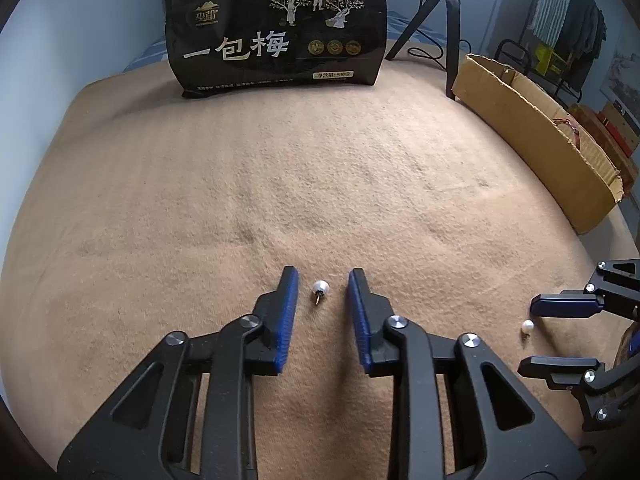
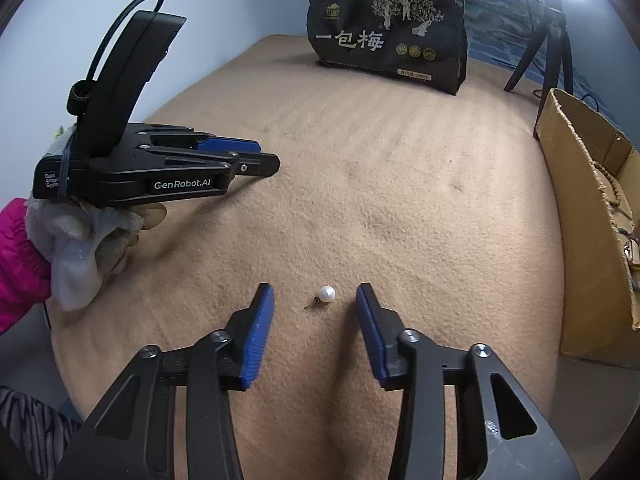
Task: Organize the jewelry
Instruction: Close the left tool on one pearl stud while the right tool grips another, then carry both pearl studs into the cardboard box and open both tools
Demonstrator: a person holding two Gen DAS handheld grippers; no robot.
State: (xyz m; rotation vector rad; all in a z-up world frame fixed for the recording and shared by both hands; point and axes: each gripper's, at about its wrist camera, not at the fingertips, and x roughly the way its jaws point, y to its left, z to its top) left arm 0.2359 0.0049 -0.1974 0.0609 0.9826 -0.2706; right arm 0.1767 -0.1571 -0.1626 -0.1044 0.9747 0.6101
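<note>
Two white pearl stud earrings lie on the tan blanket. One pearl earring (image 1: 320, 289) lies between the open blue-padded fingers of my left gripper (image 1: 322, 276), near the tips. The other pearl earring (image 2: 326, 294) lies between the open fingers of my right gripper (image 2: 315, 291); it also shows in the left wrist view (image 1: 527, 326), between the right gripper's fingers (image 1: 564, 305). Both grippers are low over the blanket and hold nothing. The left gripper (image 2: 264, 164) shows from the side in the right wrist view.
An open cardboard box (image 1: 532, 128) stands along the right edge; beaded jewelry (image 2: 614, 196) lies inside. A black snack bag (image 1: 276, 28) stands upright at the back. A black tripod (image 1: 444, 20) stands at the back right.
</note>
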